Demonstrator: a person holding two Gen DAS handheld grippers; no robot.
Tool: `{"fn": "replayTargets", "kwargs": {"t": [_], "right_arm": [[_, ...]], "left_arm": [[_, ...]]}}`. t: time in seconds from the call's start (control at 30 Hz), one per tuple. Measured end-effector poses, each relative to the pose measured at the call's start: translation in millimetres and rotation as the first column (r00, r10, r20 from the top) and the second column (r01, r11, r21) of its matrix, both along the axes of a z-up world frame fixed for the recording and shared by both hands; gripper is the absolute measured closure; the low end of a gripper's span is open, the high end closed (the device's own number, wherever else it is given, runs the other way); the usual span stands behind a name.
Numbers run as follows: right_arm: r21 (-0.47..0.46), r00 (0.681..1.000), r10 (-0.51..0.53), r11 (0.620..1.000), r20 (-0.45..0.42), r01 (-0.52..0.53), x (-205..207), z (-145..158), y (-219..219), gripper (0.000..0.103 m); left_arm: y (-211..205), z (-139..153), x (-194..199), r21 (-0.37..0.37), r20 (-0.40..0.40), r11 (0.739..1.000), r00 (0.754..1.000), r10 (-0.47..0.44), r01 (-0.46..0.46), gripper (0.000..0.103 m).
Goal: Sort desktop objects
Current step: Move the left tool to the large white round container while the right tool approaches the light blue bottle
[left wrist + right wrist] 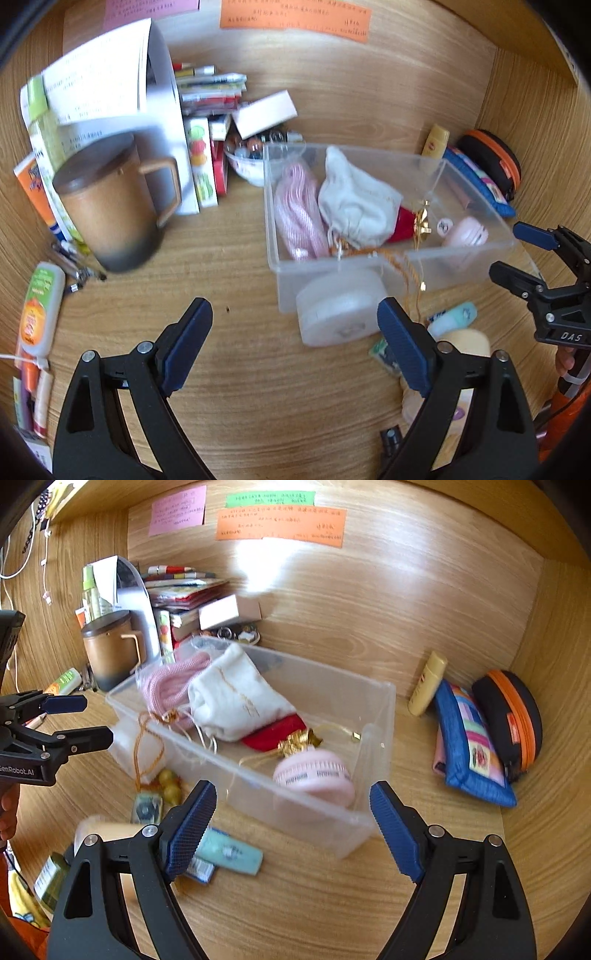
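Observation:
A clear plastic bin (476, 206) (384, 716) stands on the wooden desk. It holds a pink cord bundle (295, 210), a white drawstring pouch (354, 206) (236, 701), a red pouch (273, 734) and a pink round case (314, 775). My left gripper (295, 332) is open and empty, just in front of a white round case (340, 310) that leans on the bin's near wall. My right gripper (293, 812) is open and empty at the bin's near corner; it also shows in the left wrist view (509, 247).
A brown lidded mug (110, 206), books and papers stand at the back left. A teal tube (229, 853), a beige item (465, 341) and small packets lie near the bin. A yellow tube (428, 683), blue pouch (472, 749) and black-orange case (513, 716) lie right.

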State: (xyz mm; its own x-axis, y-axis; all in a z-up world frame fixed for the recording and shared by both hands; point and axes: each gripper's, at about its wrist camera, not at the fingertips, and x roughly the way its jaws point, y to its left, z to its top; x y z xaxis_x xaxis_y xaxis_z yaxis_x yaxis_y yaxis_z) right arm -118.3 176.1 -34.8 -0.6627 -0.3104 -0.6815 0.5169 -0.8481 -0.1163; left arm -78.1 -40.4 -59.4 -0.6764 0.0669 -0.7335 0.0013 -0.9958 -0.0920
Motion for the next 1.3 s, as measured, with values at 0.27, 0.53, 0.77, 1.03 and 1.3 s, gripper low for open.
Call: {"fn": "replayTargets", "kwargs": {"t": [0.27,0.53,0.77,1.03,1.3], "right_arm": [[0.045,1.000,-0.010,0.999,-0.002,0.010,19.5,-8.5,8.8,0.020],[0.050,0.999,0.007,0.999,0.046,-0.009,31.7,-21.4,12.4,0.020],[0.054,0.995,0.020,0.998,0.101,-0.026,26.3,-36.5,8.4,0.020],[0.009,0.989,0.034,0.999,0.144,-0.036,14.2,-41.1,8.9,0.020],[-0.034,0.983,0.013,0.999,0.181,-0.007,9.2,-44.7,9.1,0.022]], "left_arm": [[12.6,-18.8,-0.6,0.015,0.054,0.999,0.998,-0.030,0.029,0.011],[18.4,-26.9,-8.6,0.051,0.083,0.997,0.995,-0.056,0.052,0.010],[16.4,-34.9,-21.9,0.107,0.121,0.994,0.991,-0.049,0.036,0.010],[4.8,-38.3,-22.4,0.124,0.112,0.992,0.994,0.021,-0.035,0.010],[-12.5,-39.1,-16.6,0.130,0.099,0.989,0.994,0.053,-0.066,0.010]]}}
